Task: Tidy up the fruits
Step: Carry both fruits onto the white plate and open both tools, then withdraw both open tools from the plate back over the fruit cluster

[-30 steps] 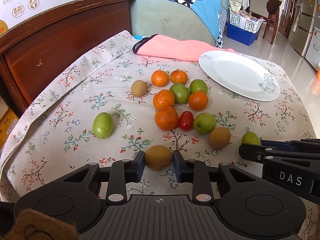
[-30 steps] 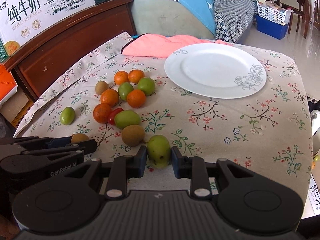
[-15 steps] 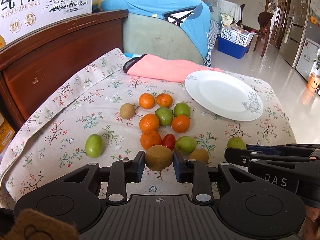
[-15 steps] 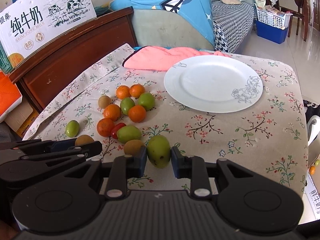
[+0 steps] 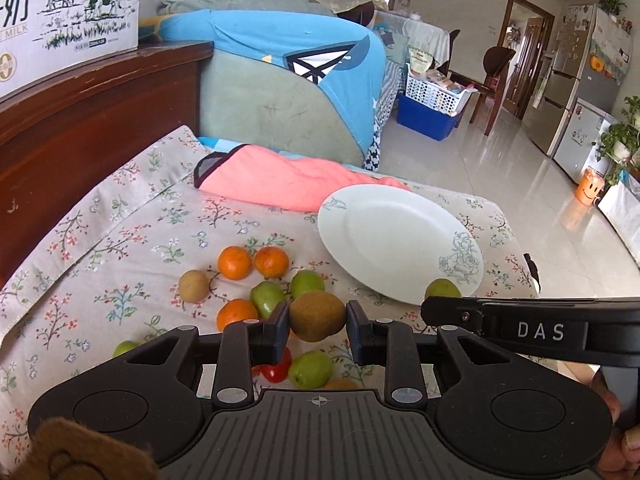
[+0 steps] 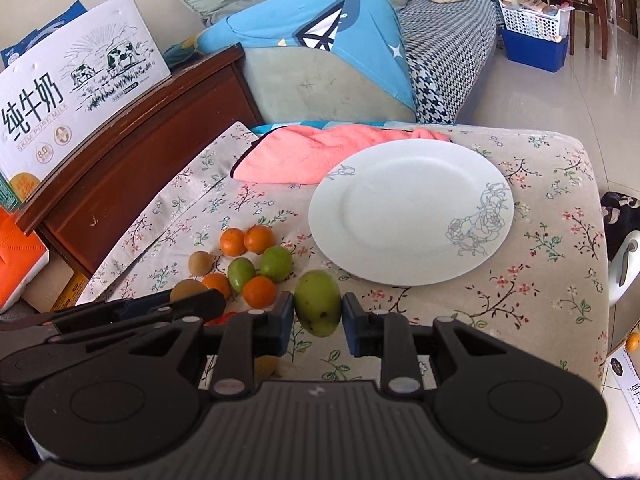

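My left gripper (image 5: 317, 317) is shut on a brown kiwi (image 5: 316, 315) and holds it in the air above the fruit pile. My right gripper (image 6: 318, 305) is shut on a green fruit (image 6: 319, 302), lifted just short of the near rim of the white plate (image 6: 412, 210). The plate (image 5: 396, 240) is empty. Oranges (image 5: 235, 262), green fruits (image 5: 267, 298), a kiwi (image 5: 193, 286) and a red fruit (image 5: 277, 370) lie on the floral cloth left of the plate. The right gripper also shows in the left wrist view (image 5: 436, 306), holding its green fruit (image 5: 442, 290).
A pink towel (image 6: 320, 152) lies behind the plate. A dark wooden headboard (image 6: 132, 152) with a milk carton box (image 6: 76, 80) bounds the left side. A sofa with blue cloth (image 6: 320, 40) stands behind. The table edge drops off at the right.
Both grippers have risen off the cloth with their fruits and moved forward toward the plate. The fruit pile now lies below and behind the fingers.
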{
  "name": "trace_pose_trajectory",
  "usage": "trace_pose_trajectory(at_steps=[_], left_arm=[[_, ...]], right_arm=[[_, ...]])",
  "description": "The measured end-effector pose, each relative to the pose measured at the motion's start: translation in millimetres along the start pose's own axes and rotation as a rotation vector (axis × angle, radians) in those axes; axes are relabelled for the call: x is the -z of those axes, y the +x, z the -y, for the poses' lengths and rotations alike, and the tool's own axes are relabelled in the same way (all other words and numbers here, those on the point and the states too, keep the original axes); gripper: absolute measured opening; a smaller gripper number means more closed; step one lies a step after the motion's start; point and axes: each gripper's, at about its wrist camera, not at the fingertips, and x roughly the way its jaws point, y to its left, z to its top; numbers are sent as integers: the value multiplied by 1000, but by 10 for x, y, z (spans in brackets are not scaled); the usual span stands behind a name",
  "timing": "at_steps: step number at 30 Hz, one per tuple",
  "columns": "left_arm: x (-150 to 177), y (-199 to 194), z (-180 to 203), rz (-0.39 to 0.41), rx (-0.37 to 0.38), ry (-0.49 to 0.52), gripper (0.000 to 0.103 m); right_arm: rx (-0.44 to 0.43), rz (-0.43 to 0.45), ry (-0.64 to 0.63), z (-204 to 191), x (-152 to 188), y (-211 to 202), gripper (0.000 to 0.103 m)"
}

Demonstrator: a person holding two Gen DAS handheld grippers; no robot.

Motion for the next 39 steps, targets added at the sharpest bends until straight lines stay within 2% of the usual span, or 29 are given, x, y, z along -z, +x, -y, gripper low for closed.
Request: trace_pose_trajectory(at_steps=[10,18,30,35,38,39], left_arm=[[-177,387,191,-26,83,46,27],[-266,677,308,-47,101,91,27],[-339,950,310,-66,113,64,28],[-353,929,300,-61,91,47,36],[-371,891,268,-53,46,35,56],[-377,867,251,-46,38,31,58]], right_arm=[[58,12,125,396,-196,126,27],[83,1,165,485,-245,262,26],[106,-16,253,630,-279,414,28],[114,0,266,639,-293,413,29],[108,9,273,648,-304,391,30],[104,11,277,654,-303,383,30]])
